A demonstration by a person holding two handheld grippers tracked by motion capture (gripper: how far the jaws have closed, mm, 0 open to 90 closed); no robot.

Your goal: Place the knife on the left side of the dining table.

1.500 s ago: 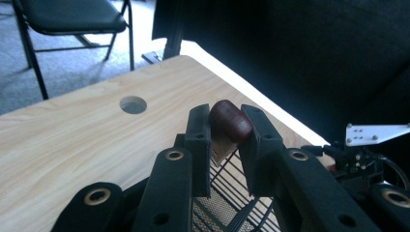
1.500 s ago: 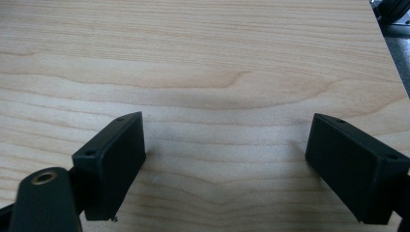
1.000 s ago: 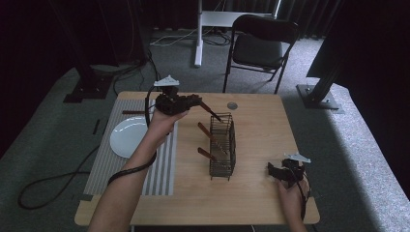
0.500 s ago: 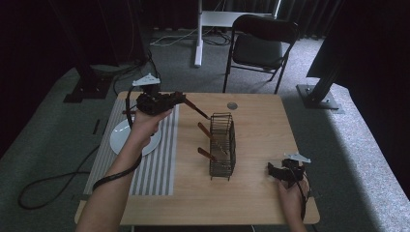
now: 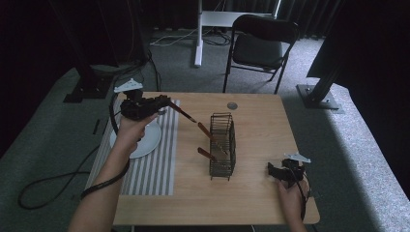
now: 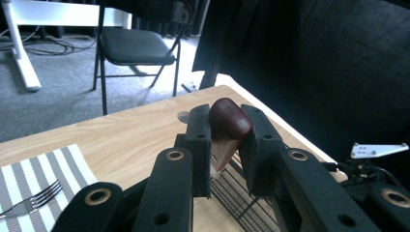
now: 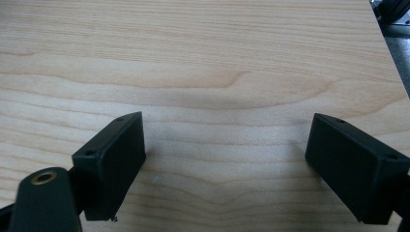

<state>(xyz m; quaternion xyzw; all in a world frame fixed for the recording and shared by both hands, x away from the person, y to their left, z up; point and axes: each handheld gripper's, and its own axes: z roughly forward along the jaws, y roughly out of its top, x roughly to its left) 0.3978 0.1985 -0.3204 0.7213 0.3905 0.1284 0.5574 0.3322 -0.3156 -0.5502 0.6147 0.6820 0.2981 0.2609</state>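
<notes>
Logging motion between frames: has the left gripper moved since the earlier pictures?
Yes. The left gripper, shut on a wooden-handled utensil, has drawn back from the wire rack toward the table's left side, and now sits above the plate.

My room is dim, with daylight falling from beyond the table (image 5: 261, 116) onto the floor there. Both gripper views are soft, and black curtains swallow the edges.

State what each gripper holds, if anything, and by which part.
The left gripper is shut on a wooden-handled utensil, clamped at the dark rounded end of its handle. The right gripper is open over the table, holding nothing.
</notes>
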